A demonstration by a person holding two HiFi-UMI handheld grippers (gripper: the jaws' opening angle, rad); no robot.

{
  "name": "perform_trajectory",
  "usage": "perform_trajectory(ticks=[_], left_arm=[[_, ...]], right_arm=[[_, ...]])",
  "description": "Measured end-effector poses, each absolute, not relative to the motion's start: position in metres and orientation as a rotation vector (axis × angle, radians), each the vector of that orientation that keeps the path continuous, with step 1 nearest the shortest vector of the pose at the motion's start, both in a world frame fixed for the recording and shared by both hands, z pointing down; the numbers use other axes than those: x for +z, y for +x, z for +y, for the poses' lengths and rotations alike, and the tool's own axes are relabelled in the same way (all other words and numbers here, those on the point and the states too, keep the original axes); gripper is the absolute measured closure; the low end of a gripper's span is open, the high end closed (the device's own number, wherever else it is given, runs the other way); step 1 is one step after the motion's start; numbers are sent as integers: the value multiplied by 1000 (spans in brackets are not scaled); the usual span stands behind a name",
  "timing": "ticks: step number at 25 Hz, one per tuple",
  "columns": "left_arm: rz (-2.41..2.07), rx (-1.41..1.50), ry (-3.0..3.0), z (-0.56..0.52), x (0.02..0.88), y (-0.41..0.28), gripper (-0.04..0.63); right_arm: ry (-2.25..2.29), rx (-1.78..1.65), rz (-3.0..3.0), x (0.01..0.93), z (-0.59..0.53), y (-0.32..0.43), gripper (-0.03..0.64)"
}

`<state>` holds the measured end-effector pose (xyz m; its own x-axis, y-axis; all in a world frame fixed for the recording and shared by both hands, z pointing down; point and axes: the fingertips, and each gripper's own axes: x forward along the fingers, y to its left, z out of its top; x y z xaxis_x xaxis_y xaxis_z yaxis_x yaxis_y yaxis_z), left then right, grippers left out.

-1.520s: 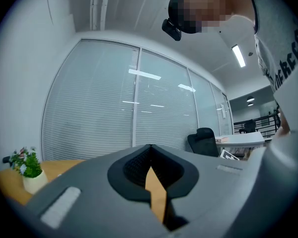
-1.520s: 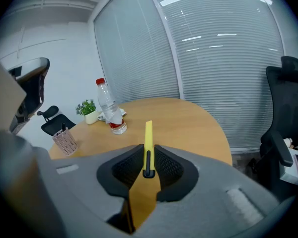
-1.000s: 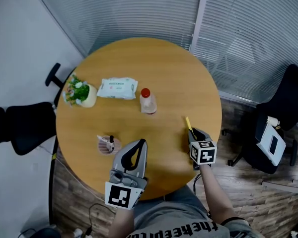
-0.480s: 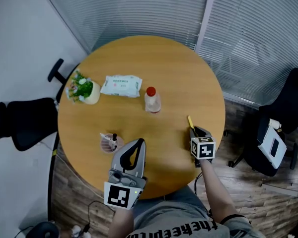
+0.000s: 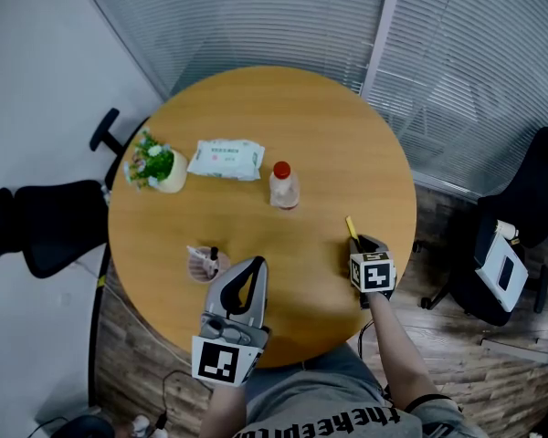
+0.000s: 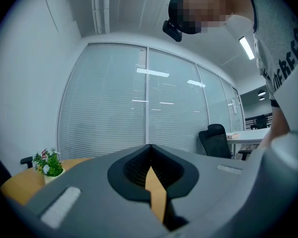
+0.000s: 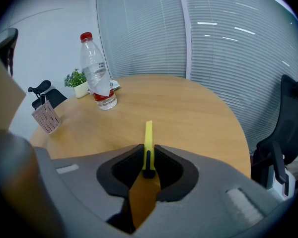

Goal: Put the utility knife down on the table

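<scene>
My right gripper (image 5: 361, 243) is shut on the yellow utility knife (image 5: 351, 227) near the table's right front edge. In the right gripper view the knife (image 7: 148, 135) sticks out forward from between the closed jaws of that gripper (image 7: 148, 150), over the wooden top. Whether the knife touches the table I cannot tell. My left gripper (image 5: 255, 263) hovers at the near edge of the round table (image 5: 320, 144), shut with nothing in it. In its own view the left gripper (image 6: 150, 148) points level across the room.
On the table stand a clear bottle with a red cap (image 5: 283, 186), a pack of wipes (image 5: 226, 159), a small potted plant (image 5: 157, 168) and a pink pen cup (image 5: 203, 263). Black office chairs stand at the left (image 5: 36, 226) and the right (image 5: 530, 199).
The head view has shifted slightly. Both grippers stay where they were, and the right one still holds the knife.
</scene>
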<state>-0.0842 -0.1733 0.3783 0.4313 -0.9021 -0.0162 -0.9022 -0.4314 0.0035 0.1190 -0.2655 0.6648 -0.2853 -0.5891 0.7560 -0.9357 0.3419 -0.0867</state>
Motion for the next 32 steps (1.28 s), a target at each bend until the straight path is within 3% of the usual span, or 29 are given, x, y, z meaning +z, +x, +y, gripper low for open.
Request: perform_trajectory(ticks=[11, 17, 32], left_arm=[[1655, 28, -2660, -174, 377, -83, 581], [1627, 36, -2677, -173, 377, -78, 581], [1504, 46, -2704, -166, 370, -63, 581]], right_arm=[[1353, 692, -2054, 652, -264, 116, 520], [1403, 663, -2117, 629, -256, 117, 615], [1564, 610, -2311, 552, -221, 122, 615]])
